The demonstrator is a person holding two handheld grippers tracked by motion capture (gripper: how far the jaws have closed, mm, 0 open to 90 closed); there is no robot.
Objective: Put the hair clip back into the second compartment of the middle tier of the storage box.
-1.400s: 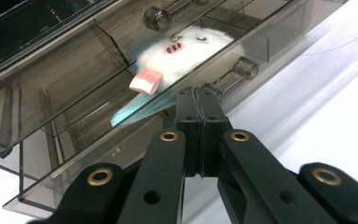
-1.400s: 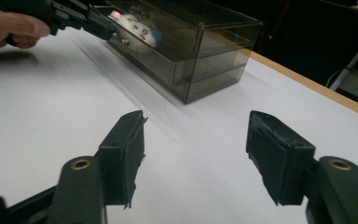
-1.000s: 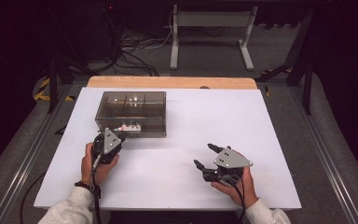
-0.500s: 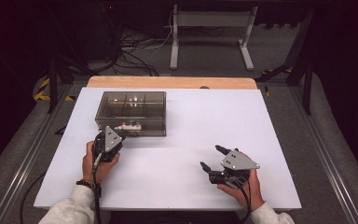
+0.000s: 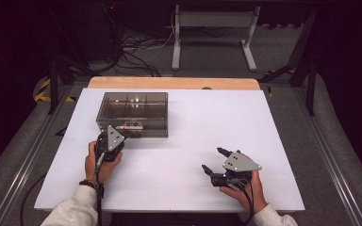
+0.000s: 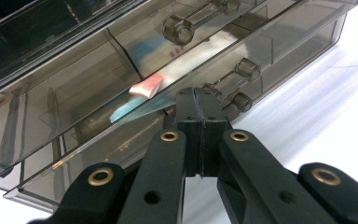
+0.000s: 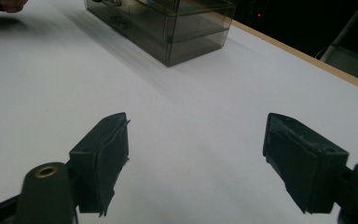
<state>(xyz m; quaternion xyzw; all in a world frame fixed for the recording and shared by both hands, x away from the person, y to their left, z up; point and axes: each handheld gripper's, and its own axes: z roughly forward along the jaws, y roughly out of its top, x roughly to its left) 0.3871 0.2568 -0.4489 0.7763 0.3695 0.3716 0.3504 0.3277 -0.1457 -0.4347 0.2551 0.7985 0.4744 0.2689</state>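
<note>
The fingers point(image 6: 200, 114) of the left gripper point(image 5: 109, 141) were pressed fully together with nothing between them, their tips set against the front of the smoky clear drawer box point(image 5: 133, 114), just beside the round knobs point(image 6: 242, 70) of one of its drawers, a placing that looked meant to nudge or steady that drawer rather than grasp it. The fingers point(image 7: 100, 154) of the right gripper point(image 5: 217, 161) stood wide and empty, having just been opening, low over bare white worktop point(image 5: 193, 141) well apart from the box, so that hand seemed to be waiting. Farther in, a pink and blue slip point(image 6: 142, 93) lay inside a drawer. The box sat at the worktop's far left. No brand, label or writing could be read anywhere
</note>
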